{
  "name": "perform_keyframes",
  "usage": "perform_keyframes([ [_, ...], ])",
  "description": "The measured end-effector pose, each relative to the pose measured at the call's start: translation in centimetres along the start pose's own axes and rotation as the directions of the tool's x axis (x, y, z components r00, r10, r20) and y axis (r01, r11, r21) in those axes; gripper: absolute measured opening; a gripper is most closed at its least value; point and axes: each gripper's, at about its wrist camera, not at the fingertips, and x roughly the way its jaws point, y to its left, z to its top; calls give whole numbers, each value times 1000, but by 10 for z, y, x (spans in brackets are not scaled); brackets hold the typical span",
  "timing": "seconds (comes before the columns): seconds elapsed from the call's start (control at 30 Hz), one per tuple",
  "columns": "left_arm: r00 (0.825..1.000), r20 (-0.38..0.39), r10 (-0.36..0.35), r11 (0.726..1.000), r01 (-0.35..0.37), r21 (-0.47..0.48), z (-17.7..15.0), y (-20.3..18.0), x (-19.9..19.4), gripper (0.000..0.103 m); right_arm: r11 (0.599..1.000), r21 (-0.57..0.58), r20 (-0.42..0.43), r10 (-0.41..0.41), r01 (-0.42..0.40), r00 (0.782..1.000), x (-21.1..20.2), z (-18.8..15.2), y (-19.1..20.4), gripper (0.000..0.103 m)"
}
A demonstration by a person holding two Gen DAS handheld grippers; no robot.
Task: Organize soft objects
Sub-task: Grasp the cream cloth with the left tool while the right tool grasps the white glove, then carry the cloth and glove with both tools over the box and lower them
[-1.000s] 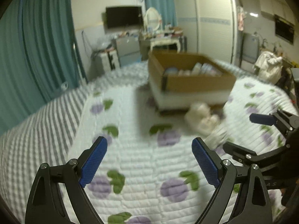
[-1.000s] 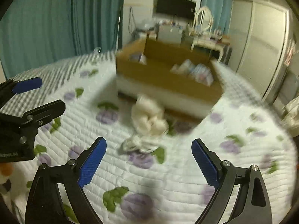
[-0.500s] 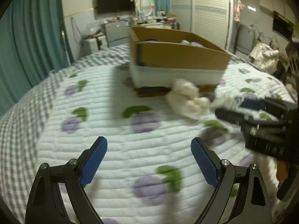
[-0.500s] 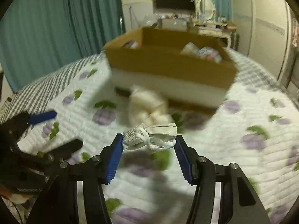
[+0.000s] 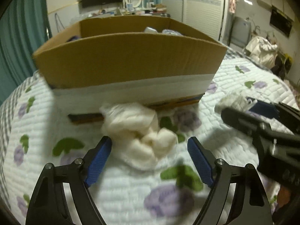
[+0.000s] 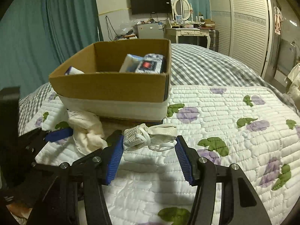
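A crumpled cream cloth [image 5: 138, 136] lies on the quilt in front of the cardboard box [image 5: 123, 61]. My left gripper [image 5: 150, 157] is open, its blue pads on either side of the cloth's near end. My right gripper [image 6: 150, 150] is shut on a small white mesh shoe with laces [image 6: 150, 136], held just above the quilt, right of the cloth [image 6: 86, 129]. The shoe also shows in the left wrist view [image 5: 234, 101]. The box [image 6: 112, 86] holds several soft packs [image 6: 144, 65].
The flowered white quilt [image 6: 225, 131] covers the bed, with a grey checked sheet [image 6: 202, 65] behind. A dresser with a mirror [image 6: 187, 30] and a TV [image 6: 150, 2] stand at the far wall. Teal curtains hang at the left.
My left gripper has moved forward up to the cream cloth and the box. My right gripper closed on the white shoe half a second ago and still holds it, shifted right of the cloth.
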Motion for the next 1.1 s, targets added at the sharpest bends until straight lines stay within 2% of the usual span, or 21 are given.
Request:
perform_keyframes([
  [0.07,1000,-10,13,1000,-13,-1,2,1,6,60,1000,9,-10,7,-6,1000,7,-3,-3,56],
  [0.1,1000,-17,23,1000,-23,-9,1,4,8,56,1000,14,-11,10,-10,1000,9,-4,-4,56],
  [0.17,1000,-13,16,1000,-17,-17,-1,6,6,34,999,27,-17,21,-21,1000,11,-7,-5,56],
  [0.27,1000,-8,-14,1000,14,-25,-7,10,-9,23,999,23,-18,23,-22,1000,6,-8,-3,56],
  [0.47,999,26,-41,999,42,-31,-13,15,-61,22,999,11,22,36,-36,999,-36,2,9,56],
  [0.67,991,122,-49,999,51,-11,1,13,-131,22,998,-50,82,46,-42,996,-109,26,34,56],
  [0.87,971,227,-69,997,76,-24,28,22,-198,22,991,-126,128,58,-42,990,-168,58,59,56],
  [1.1,952,304,-29,999,32,-4,73,29,-216,22,984,-176,206,71,-35,976,-200,117,72,56],
])
